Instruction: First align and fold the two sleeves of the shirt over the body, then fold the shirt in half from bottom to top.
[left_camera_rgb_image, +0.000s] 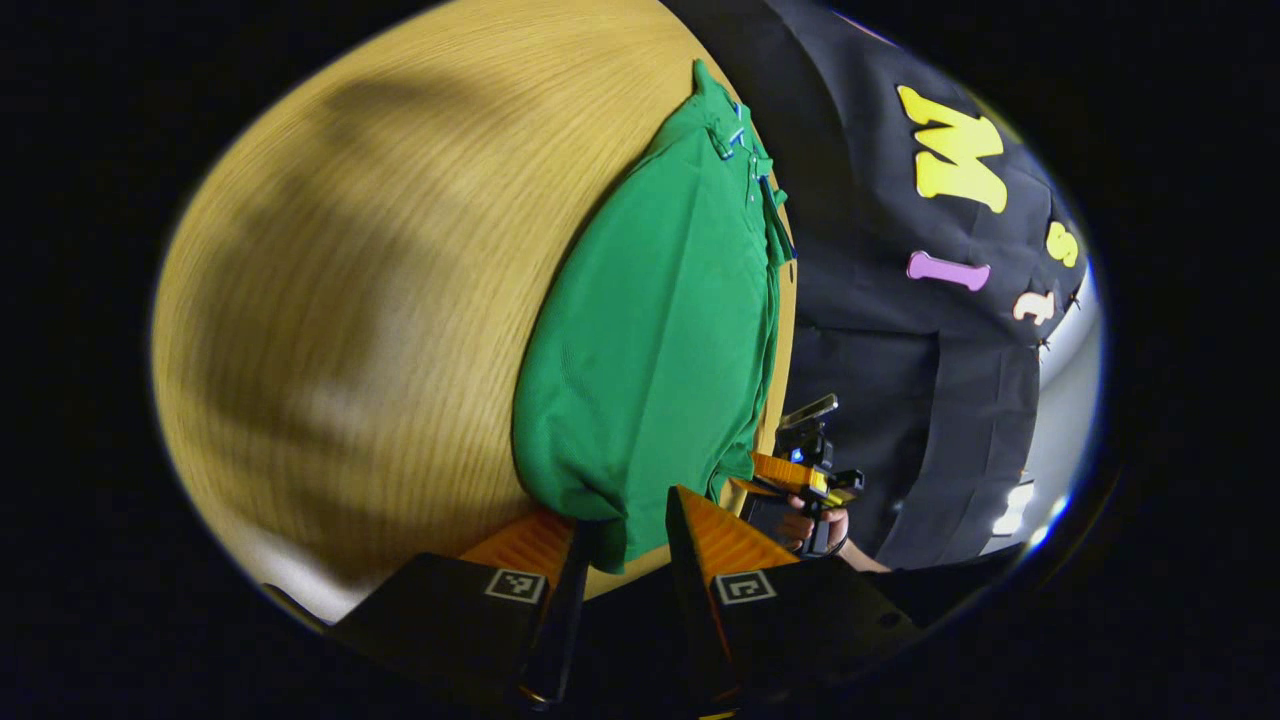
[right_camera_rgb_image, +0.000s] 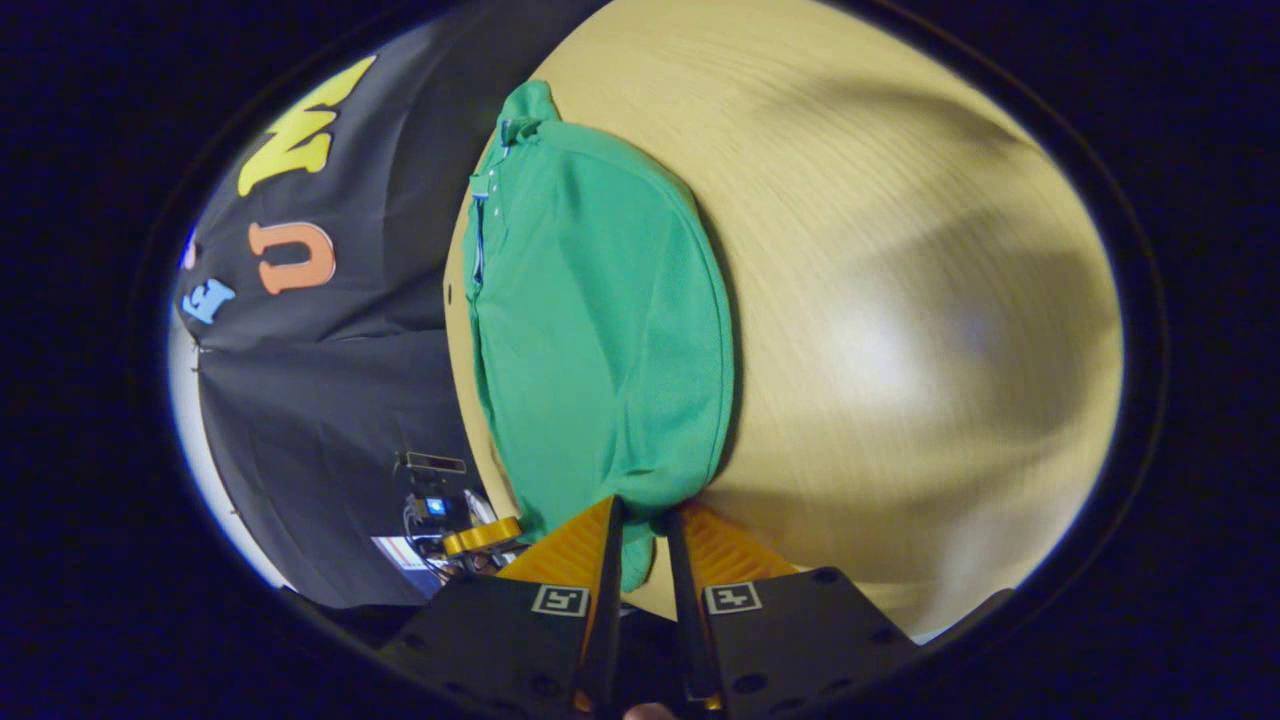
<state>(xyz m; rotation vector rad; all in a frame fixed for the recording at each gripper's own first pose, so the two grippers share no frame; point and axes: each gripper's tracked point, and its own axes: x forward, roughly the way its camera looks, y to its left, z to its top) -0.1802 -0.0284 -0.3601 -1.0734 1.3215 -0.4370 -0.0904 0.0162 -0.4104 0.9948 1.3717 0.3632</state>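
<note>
The green shirt (left_camera_rgb_image: 650, 330) lies lengthwise on the wooden table (left_camera_rgb_image: 380, 300) as a narrow shape, its collar (left_camera_rgb_image: 735, 130) at the far end. My left gripper (left_camera_rgb_image: 628, 535) is shut on one bottom corner of the hem, and fabric bunches between its fingers. In the right gripper view the same shirt (right_camera_rgb_image: 590, 330) runs away from me towards its collar (right_camera_rgb_image: 520, 115). There my right gripper (right_camera_rgb_image: 645, 535) is shut on the other hem corner. The right gripper (left_camera_rgb_image: 790, 472) also appears in the left gripper view, held by a hand (left_camera_rgb_image: 815, 525). The left gripper (right_camera_rgb_image: 480, 537) appears in the right gripper view.
The shirt lies close to the table edge (left_camera_rgb_image: 785, 330) that borders the black booth wall (left_camera_rgb_image: 900, 330). Bare wood (right_camera_rgb_image: 900, 300) spreads wide on the shirt's other side. Some equipment with cables (right_camera_rgb_image: 435, 500) stands low by the wall.
</note>
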